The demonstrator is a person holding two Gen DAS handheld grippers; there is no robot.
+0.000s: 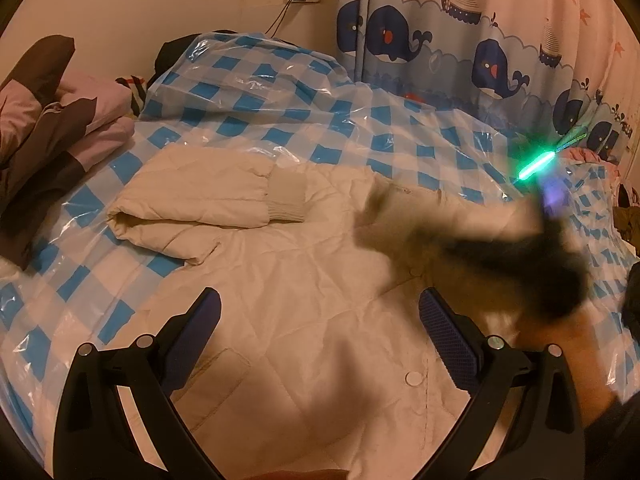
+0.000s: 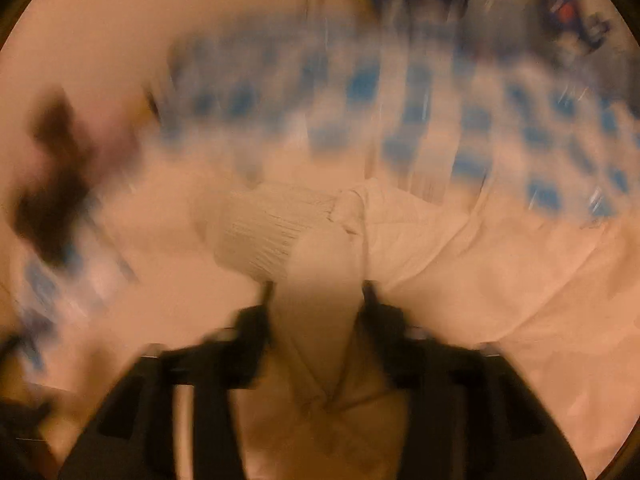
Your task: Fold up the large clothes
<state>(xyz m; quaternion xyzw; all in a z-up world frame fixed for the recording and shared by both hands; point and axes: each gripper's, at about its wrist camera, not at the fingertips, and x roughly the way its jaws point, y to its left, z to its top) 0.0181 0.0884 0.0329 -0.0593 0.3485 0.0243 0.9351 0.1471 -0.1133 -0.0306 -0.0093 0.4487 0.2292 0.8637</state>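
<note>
Both grippers are over the bed. Nearest in the left wrist view, the left gripper (image 1: 320, 332) hangs at the bottom of the frame with its blue-padded fingers (image 1: 452, 344) spread wide apart and nothing between them — only the cream quilted jacket (image 1: 280, 300) lying flat beneath, a round snap button (image 1: 413, 379) showing at lower right of centre. Just above centre-left, one sleeve (image 1: 192, 192) is already folded across the jacket body, its ribbed cuff (image 1: 288, 196) pointing toward the middle of the frame. At right, the right gripper (image 1: 500, 256) is a dark smear with a green light streak (image 1: 536, 162) above it.

From the right wrist view, the right gripper (image 2: 318, 296) sits at the bottom centre with a band of the jacket's cream cloth (image 2: 320, 280) running up between its fingers; a ribbed cuff (image 2: 264, 232) lies just beyond the tips. Everything is too blurred to say whether the pads press on the cloth — I cannot tell.

Under the jacket is a blue-and-white checked plastic sheet (image 1: 320, 120). Farther back, upper left, lies a pink and brown heap of bedding (image 1: 52, 120); a whale-print curtain (image 1: 460, 40) fills the upper right.
</note>
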